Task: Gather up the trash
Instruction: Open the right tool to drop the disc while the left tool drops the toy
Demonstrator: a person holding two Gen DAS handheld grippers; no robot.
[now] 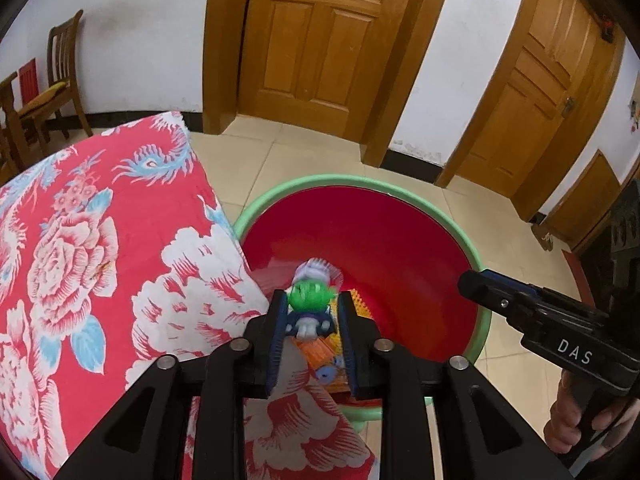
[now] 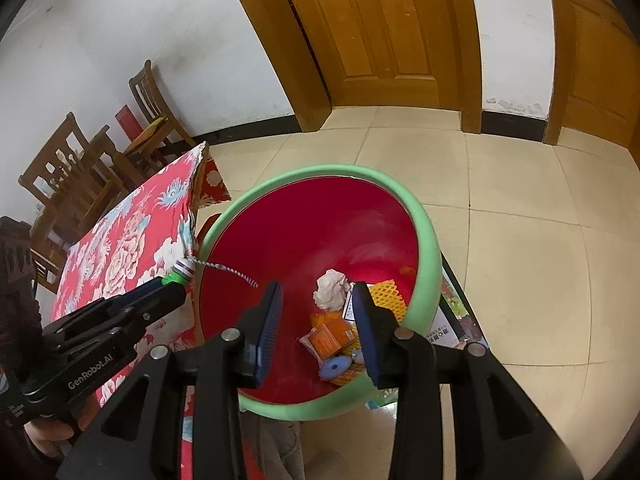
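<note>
A red bin with a green rim stands beside the table. My left gripper hangs over its near edge. Between its blue pads sits a small green and white piece of trash, with a sliver of gap at the right pad. From the right wrist, that piece shows at the left gripper's tip, trailing a twisted string over the bin. My right gripper is open above the bin, holding nothing. A crumpled white paper lies below it among orange packets.
A table with a red floral cloth borders the bin on the left. Wooden chairs stand against the far wall. Wooden doors and a tiled floor lie beyond. A hand holds the right gripper.
</note>
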